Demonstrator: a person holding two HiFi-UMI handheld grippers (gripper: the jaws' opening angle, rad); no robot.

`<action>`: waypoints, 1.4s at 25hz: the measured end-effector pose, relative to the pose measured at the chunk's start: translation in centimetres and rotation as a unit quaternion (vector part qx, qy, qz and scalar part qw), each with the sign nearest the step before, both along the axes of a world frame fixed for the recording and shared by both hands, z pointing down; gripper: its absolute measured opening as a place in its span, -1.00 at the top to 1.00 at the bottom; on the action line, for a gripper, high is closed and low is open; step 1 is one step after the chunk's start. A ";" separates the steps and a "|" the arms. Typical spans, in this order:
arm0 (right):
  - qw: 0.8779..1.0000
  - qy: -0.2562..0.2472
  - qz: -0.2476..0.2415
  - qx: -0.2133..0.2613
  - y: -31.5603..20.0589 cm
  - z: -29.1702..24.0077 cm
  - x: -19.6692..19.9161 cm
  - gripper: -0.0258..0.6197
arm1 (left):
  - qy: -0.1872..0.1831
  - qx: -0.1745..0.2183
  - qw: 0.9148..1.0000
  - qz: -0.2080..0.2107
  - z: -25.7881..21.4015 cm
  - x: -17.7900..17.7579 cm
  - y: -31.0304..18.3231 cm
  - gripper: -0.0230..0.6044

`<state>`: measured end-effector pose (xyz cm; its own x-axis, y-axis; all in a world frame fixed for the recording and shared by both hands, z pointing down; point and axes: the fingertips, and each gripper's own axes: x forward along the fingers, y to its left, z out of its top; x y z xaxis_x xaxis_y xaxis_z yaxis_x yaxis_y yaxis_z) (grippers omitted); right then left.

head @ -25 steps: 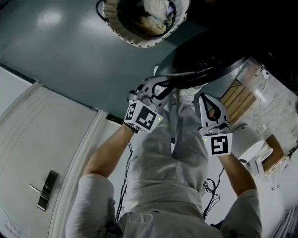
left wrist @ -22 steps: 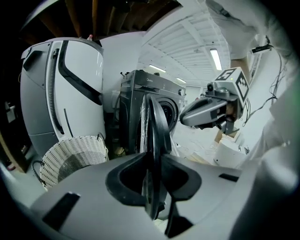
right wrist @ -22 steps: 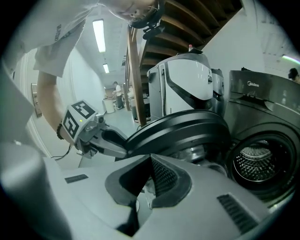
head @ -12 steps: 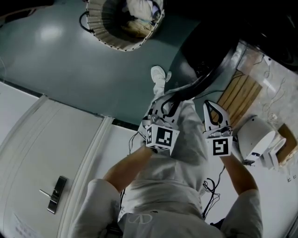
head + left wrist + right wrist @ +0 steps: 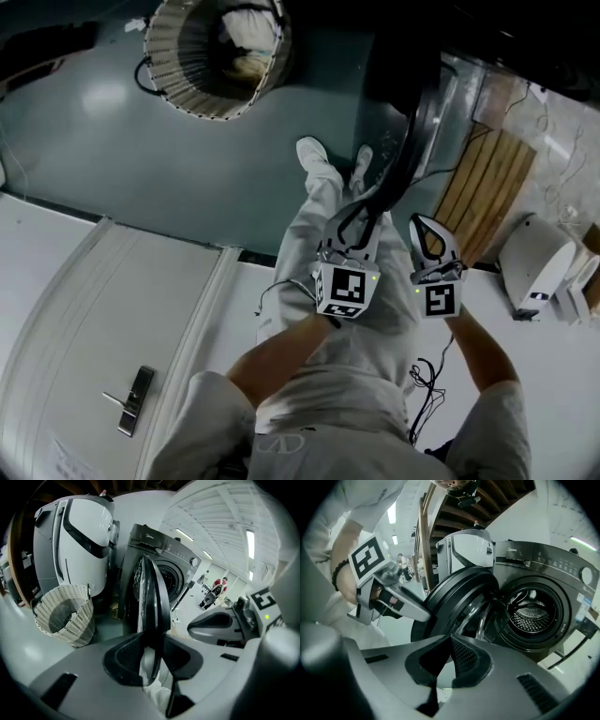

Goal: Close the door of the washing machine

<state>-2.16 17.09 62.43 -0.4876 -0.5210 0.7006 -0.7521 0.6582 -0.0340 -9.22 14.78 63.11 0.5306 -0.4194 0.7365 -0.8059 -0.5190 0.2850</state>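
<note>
The washing machine (image 5: pixel 553 559) stands with its drum (image 5: pixel 532 613) exposed and its dark round door (image 5: pixel 454 597) about half open. In the head view the door (image 5: pixel 412 122) shows edge-on. My left gripper (image 5: pixel 364 214) holds the door's lower rim. That rim (image 5: pixel 152 620) fills the gap between its pads, and the jaws have just been opening a little. In the right gripper view, the left gripper (image 5: pixel 419 613) lies on the door's outer edge. My right gripper (image 5: pixel 422 225) hovers just right of the door, shut and holding nothing (image 5: pixel 451 651).
A woven laundry basket (image 5: pixel 211 56) with clothes in it stands on the grey floor to the left. A white appliance (image 5: pixel 79 541) is beside the machine. A wooden pallet (image 5: pixel 487 183) and a white device (image 5: pixel 534 262) lie to the right. The person's legs and shoes (image 5: pixel 314 155) are below the door.
The door has swung from lying across the top of the view to edge-on. My left gripper has moved right with it and rolled, ending close beside the right gripper. The right gripper has shifted slightly.
</note>
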 end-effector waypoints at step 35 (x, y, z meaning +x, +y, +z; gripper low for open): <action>0.993 -0.003 0.115 0.008 4.3 7.3 13.2 0.53 | 0.062 -0.157 0.985 -0.023 0.7 20.5 0.6 0.39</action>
